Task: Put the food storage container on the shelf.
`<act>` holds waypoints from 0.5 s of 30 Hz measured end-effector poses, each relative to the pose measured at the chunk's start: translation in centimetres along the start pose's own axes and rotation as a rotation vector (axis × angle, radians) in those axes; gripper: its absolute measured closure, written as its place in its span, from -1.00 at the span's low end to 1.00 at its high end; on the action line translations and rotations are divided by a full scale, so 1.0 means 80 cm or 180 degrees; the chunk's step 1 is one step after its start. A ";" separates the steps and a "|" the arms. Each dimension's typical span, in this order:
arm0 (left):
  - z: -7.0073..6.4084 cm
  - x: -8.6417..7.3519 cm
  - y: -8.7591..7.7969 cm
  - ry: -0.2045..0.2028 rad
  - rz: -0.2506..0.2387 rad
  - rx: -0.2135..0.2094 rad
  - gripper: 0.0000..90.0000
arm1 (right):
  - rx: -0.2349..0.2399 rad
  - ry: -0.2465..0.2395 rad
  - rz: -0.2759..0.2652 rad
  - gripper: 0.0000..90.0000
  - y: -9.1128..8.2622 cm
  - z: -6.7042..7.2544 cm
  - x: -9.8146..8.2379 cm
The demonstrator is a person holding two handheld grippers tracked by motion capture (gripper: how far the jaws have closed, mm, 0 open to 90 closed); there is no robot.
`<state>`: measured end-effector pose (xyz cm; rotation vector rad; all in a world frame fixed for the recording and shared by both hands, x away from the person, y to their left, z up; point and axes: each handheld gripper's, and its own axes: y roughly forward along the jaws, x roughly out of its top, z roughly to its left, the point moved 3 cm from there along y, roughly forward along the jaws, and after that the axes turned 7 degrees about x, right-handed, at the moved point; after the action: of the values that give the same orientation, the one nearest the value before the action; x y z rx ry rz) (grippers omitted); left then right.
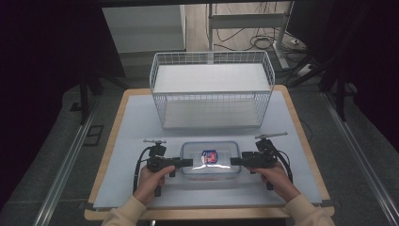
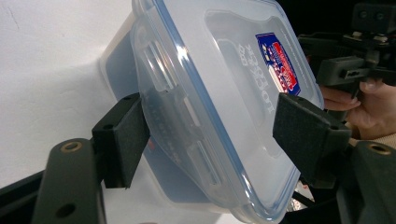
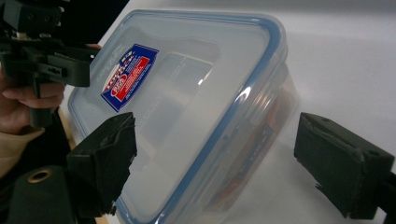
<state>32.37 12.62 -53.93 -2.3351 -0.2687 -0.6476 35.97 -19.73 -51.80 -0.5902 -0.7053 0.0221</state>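
A clear plastic container (image 1: 210, 165) with a blue-rimmed lid and a red and blue sticker (image 1: 209, 156) lies on the white mat near the front of the table. My left gripper (image 1: 188, 162) is at its left end and my right gripper (image 1: 233, 161) at its right end. In the left gripper view the container (image 2: 210, 93) lies tilted between the jaws of the open left gripper (image 2: 212, 135), and one pad (image 2: 122, 137) is against its side latch. The right gripper (image 3: 224, 163) is open, its jaws standing either side of the container's (image 3: 187, 93) corner.
A white wire basket (image 1: 211, 89) stands at the back of the table, just behind the container. The white mat (image 1: 131, 122) covers a wooden tabletop. Table frames and cables (image 1: 254, 40) lie on the floor beyond.
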 end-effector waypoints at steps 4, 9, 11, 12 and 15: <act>0.000 0.000 0.000 0.0001 0.0000 0.0002 -0.38 | 0.0077 0.0062 0.0036 -0.62 0.006 -0.002 0.000; -0.001 0.000 0.000 0.0001 -0.0006 0.0009 -0.38 | 0.0159 0.0118 0.0070 -0.54 0.012 -0.002 0.001; -0.001 -0.001 0.000 0.0005 -0.0016 0.0010 -0.38 | 0.0179 0.0182 0.0002 -0.34 0.007 -0.004 0.002; -0.001 -0.001 0.000 0.0005 -0.0016 0.0010 -0.38 | 0.0179 0.0182 0.0002 -0.34 0.007 -0.004 0.002; -0.003 -0.003 -0.002 0.0038 -0.0046 0.0035 -0.36 | 0.0198 0.0195 -0.0072 -0.21 0.001 -0.004 0.001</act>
<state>32.01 12.57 -53.77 -2.3202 -0.2834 -0.6653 36.25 -19.81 -52.01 -0.5211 -0.6495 0.0049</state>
